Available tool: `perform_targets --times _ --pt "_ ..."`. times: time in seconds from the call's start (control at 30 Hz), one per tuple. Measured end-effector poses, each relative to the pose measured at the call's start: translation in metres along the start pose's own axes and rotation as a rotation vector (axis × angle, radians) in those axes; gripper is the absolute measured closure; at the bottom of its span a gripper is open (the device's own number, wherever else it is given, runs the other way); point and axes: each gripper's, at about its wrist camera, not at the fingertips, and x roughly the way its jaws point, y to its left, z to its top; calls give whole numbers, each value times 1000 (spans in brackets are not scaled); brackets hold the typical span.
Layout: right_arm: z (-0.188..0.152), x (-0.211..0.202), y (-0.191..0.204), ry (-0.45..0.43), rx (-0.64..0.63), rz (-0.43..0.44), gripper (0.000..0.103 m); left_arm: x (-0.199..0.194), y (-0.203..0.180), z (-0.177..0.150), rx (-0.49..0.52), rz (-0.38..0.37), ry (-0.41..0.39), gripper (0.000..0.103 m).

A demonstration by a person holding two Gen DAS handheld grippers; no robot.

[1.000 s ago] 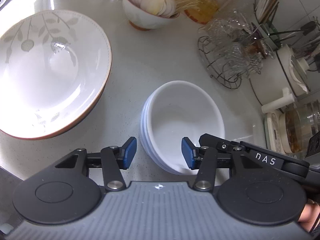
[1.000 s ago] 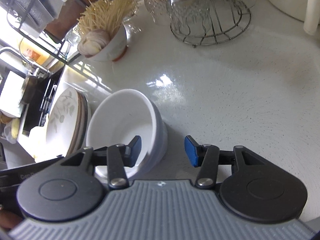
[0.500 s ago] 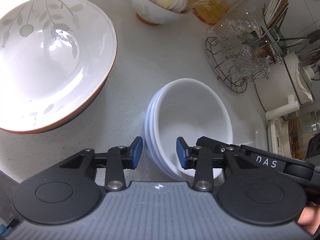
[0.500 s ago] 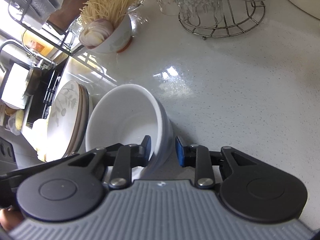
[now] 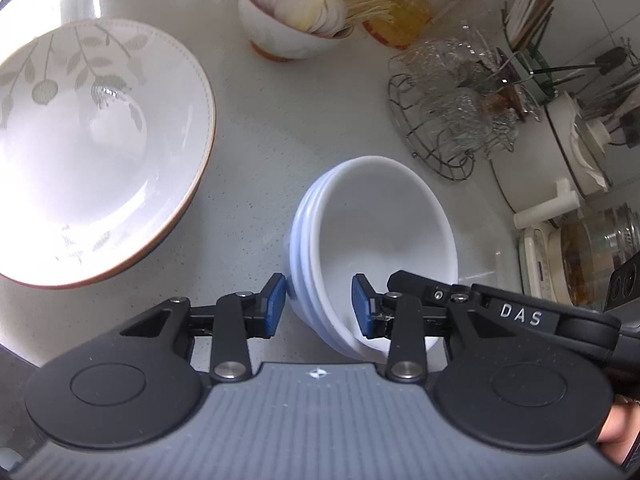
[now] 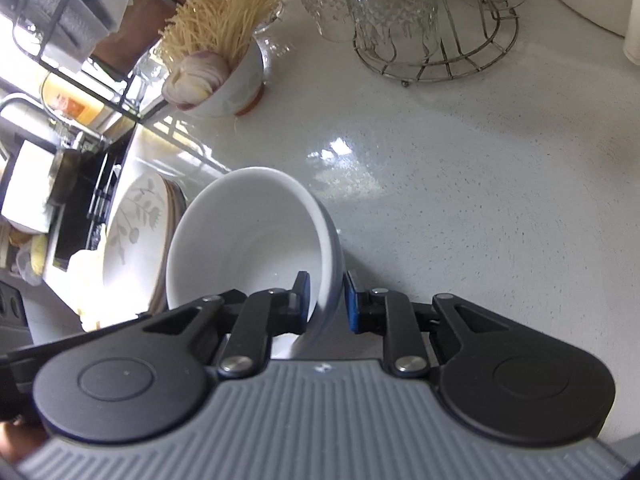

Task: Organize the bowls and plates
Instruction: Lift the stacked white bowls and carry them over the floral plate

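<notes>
A stack of white bowls [image 5: 384, 240] stands on the pale counter. My left gripper [image 5: 318, 308] straddles its near left wall, with one blue pad outside, the other inside, both against it. My right gripper [image 6: 326, 300] straddles the stack's wall [image 6: 256, 240] on the other side. Its jaws are closing, and the pads touch the wall between them. Its black body marked DAS [image 5: 520, 316] reaches into the stack from the right. A large leaf-patterned plate [image 5: 100, 140] with a brown rim lies to the left. In the right wrist view it tops a plate stack [image 6: 136, 220].
A bowl of onion slices and dry noodles [image 5: 296, 12] [image 6: 224, 80] stands at the back. A wire rack of glasses [image 5: 452, 120] [image 6: 432, 20], a white pot [image 5: 560, 152] and a glass jar [image 5: 600, 252] crowd the right. Bare counter [image 6: 480, 200] lies right of the bowls.
Both grippers narrowed onto the bowl stack's wall. The right one went from wide open to pads touching the wall. The left one closed early and then held.
</notes>
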Motion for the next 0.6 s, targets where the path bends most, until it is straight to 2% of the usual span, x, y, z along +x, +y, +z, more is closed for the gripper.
perform_targets --times 0.6 --pt "-1 -38 58 -132 43 2 82 -70 11 36 90 -87 -13 61"
